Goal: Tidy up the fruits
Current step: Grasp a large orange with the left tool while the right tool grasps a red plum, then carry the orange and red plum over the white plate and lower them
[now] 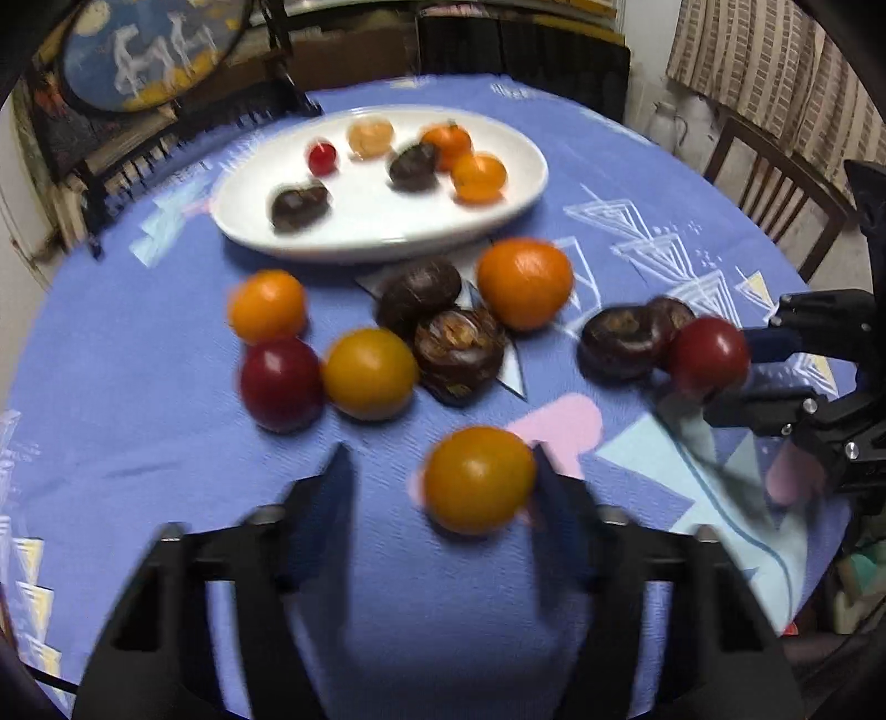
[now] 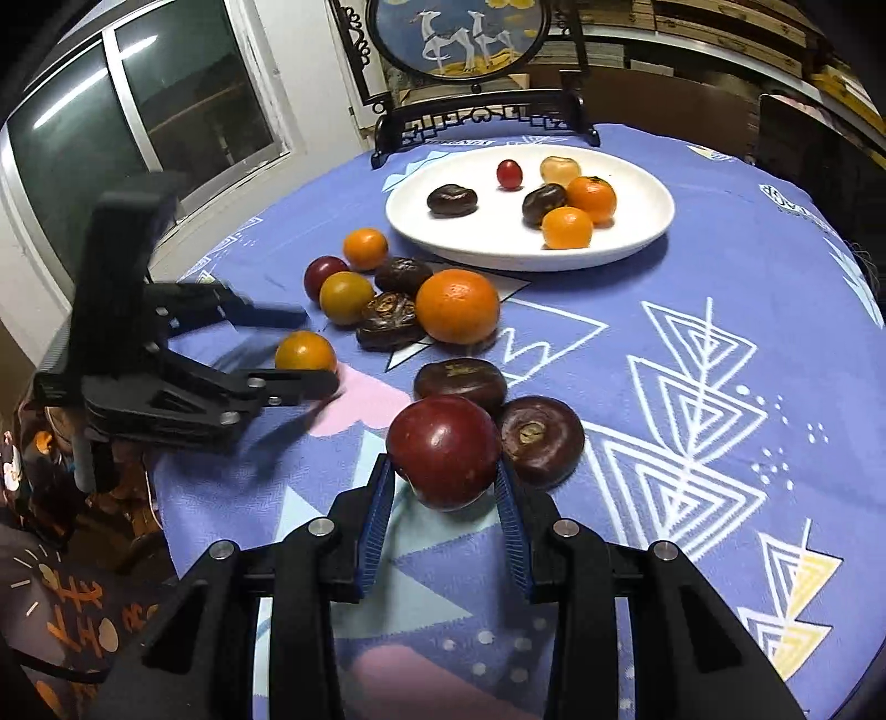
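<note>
A yellow-orange fruit (image 1: 479, 479) lies on the blue cloth between the fingers of my left gripper (image 1: 443, 471). It touches the right finger, and a gap shows on the left, so the gripper is open. My right gripper (image 2: 446, 471) is shut on a dark red fruit (image 2: 443, 451), with both blue pads against its sides. The left wrist view shows that same fruit (image 1: 706, 357) held at the right. A white oval plate (image 2: 498, 255) at the back holds several small fruits. A large orange (image 2: 457, 304) and several loose fruits lie in front of it.
Two dark brown chestnut-like fruits (image 2: 540, 437) sit just beyond the held red one. A round painted screen on a black stand (image 2: 459, 33) stands behind the plate. A wooden chair (image 1: 775, 188) is past the table's right edge. A window (image 2: 138, 111) is on the left.
</note>
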The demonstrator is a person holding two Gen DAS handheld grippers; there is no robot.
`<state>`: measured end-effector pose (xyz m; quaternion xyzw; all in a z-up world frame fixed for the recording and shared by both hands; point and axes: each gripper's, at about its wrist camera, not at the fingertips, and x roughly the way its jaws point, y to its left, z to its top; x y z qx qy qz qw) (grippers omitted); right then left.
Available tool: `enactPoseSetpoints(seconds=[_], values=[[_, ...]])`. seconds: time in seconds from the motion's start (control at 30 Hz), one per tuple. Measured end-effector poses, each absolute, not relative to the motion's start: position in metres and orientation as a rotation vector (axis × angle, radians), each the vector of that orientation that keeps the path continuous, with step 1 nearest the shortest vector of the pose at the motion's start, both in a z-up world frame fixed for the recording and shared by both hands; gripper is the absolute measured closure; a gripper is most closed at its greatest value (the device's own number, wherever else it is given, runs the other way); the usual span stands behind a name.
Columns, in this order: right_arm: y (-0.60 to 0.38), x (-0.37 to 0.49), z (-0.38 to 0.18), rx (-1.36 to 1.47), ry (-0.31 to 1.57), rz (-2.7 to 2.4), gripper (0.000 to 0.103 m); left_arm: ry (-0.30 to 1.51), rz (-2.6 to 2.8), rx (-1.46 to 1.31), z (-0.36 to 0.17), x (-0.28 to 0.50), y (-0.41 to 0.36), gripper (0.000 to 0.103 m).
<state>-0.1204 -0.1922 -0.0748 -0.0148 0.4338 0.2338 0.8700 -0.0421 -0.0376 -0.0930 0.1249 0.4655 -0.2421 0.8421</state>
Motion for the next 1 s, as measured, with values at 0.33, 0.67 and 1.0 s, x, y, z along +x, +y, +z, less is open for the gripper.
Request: enactPoseSetpoints(seconds=[0.33,0.67,1.0], values=[[-0.184,-0.120,-0.072,-0.050,0.893,0.522,0.066,0.889,-0.465,0.271,-0.064,-0.048,-0.030,0.067],[-0.170,-0.116,-0.062,-0.084,0.867,0.536,0.066,0.814,-0.372,0.305,-0.044,-0.032,-0.033,0.067],[-0.164,-0.072,-0.002,-0.081,0.716,0.510,0.066,0.705,-0.294,0.231,0.003,0.025,-0.037,0.067]])
